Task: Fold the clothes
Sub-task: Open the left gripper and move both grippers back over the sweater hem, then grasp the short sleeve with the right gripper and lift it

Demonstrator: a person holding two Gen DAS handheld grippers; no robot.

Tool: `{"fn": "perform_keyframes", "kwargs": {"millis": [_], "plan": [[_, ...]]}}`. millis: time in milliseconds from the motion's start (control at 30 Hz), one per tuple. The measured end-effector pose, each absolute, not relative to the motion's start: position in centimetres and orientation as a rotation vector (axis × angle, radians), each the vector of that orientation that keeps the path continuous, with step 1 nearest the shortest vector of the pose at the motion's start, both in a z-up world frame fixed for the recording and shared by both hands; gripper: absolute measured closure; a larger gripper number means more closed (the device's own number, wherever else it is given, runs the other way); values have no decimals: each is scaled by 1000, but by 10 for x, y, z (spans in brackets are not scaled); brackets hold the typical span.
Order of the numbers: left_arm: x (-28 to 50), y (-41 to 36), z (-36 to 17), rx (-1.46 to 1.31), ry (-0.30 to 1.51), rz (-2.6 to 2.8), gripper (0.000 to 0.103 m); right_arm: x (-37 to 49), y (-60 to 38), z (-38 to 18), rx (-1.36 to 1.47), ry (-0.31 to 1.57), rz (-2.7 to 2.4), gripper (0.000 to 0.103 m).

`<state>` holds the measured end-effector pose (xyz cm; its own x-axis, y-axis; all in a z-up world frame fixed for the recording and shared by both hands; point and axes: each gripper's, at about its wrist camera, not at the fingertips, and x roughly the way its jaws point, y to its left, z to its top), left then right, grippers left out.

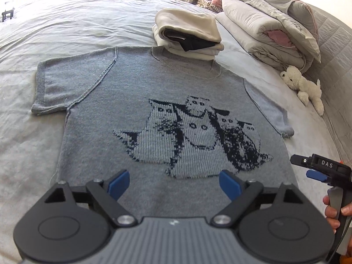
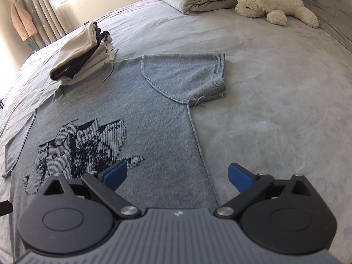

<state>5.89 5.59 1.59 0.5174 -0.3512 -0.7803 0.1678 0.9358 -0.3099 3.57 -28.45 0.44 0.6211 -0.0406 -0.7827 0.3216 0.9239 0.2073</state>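
A grey knitted short-sleeved sweater [image 1: 132, 92] with a dark cat motif [image 1: 193, 136] lies spread flat on the bed, sleeves out to both sides. My left gripper [image 1: 173, 182] hovers open over its lower middle, nothing between the blue pads. In the right wrist view the same sweater [image 2: 154, 114] lies below my right gripper [image 2: 178, 176], which is open above the sweater's right side seam. The right gripper [image 1: 316, 169] also shows at the right edge of the left wrist view, held by a hand [image 1: 332, 211].
A stack of folded cream and dark clothes [image 1: 189, 33] [image 2: 85, 52] rests on the sweater's collar. Folded grey duvets [image 1: 270, 26] and a white plush dog [image 1: 305, 85] [image 2: 275, 4] lie toward the headboard. Pale grey bedsheet [image 2: 275, 110] stretches to the right of the sweater.
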Motion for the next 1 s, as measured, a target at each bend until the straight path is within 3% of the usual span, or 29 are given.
{"fn": "perform_keyframes", "kwargs": {"millis": [367,700,1000], "plan": [[105,47,-17,-270,946,-239,14,88,-303,-26,382,895,-322,5],[124,39,-24,-232,830,-235,14,110,-319,-36,365,760,-380,8],[130,38,-30,-254,819,-218,14,124,-326,-38,319,689,-394,51]]}}
